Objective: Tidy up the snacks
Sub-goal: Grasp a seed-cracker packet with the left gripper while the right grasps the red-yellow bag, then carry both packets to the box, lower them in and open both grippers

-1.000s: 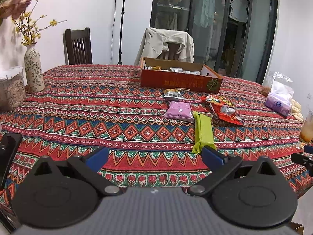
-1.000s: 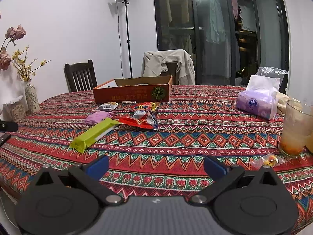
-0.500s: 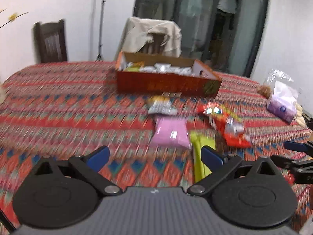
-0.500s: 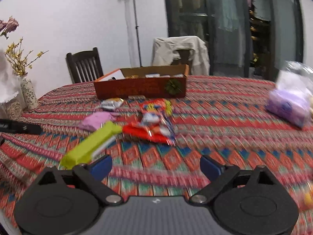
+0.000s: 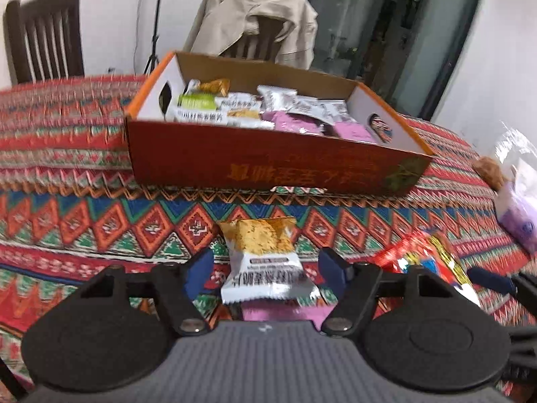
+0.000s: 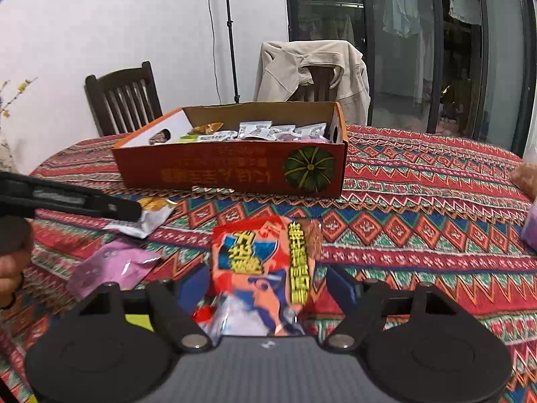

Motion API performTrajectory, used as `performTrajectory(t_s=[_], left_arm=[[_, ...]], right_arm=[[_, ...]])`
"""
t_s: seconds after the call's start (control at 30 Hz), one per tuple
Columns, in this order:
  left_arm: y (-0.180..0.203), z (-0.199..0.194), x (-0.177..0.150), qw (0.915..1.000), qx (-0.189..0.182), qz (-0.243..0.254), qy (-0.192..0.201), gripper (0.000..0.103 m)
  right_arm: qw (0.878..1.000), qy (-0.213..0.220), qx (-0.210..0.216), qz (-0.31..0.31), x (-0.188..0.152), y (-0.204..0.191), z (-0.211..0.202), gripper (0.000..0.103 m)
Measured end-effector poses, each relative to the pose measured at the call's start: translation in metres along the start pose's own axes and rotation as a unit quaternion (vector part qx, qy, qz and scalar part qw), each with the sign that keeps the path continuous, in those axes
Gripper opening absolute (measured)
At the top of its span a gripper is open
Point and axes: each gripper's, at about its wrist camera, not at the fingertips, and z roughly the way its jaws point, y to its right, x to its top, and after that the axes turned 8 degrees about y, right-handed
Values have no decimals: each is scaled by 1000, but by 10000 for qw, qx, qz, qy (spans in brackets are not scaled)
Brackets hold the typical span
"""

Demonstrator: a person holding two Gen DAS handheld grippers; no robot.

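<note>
An orange cardboard box (image 5: 268, 168) holds several snack packets on the patterned table; it also shows in the right wrist view (image 6: 235, 168). My left gripper (image 5: 266, 268) is open, its fingers either side of a white and orange snack packet (image 5: 265, 262) lying flat, with a pink packet (image 5: 278, 312) under its near end. My right gripper (image 6: 268, 285) is open around a red and blue snack bag (image 6: 265, 262) on the table. The left gripper's finger (image 6: 84, 201) shows over the white packet (image 6: 147, 218) in the right wrist view.
A pink packet (image 6: 107, 268) and a green bar's corner (image 6: 137, 322) lie at my right gripper's left. The red bag (image 5: 426, 262) lies right of my left gripper. A purple tissue pack (image 5: 517, 215) sits at the right edge. Chairs (image 6: 124, 97) stand behind the table.
Both grippers have moved forward and down towards the box. The left one now straddles the white packet, the right one the red bag. Both stay open.
</note>
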Motion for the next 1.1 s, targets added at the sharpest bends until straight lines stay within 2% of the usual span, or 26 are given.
performTrajectory(t_s=[0.07, 0.17, 0.27, 0.53, 0.67, 0.77, 0.9, 1.1], left_arm=[[-4, 7, -4, 9999, -61, -109, 34, 51], [0, 3, -8, 9998, -63, 96, 157, 44], [0, 3, -7, 9998, -99, 53, 168, 42], [6, -5, -5, 9996, 2, 126, 241, 41], [3, -55, -5, 9987, -29, -35, 505, 41], [3, -107, -17, 9966, 51, 70, 815, 42], [-2, -172, -49, 9942, 88, -58, 1073, 42], [-2, -235, -100, 9927, 349, -208, 1138, 42]], right_arm=[[9999, -37, -8, -123, -4, -4, 6, 74], [9997, -79, -54, -217, -8, -4, 10, 73], [9999, -72, 43, -106, -8, 1, 10, 61], [9999, 21, 128, 20, -10, 7, 9, 58], [9995, 302, -17, 25, -2, 5, -17, 58], [9987, 484, 81, 124, 0, 2, -50, 58], [9977, 672, 124, 9, -7, -9, -100, 58], [9975, 674, 165, -148, -27, -23, -157, 58]])
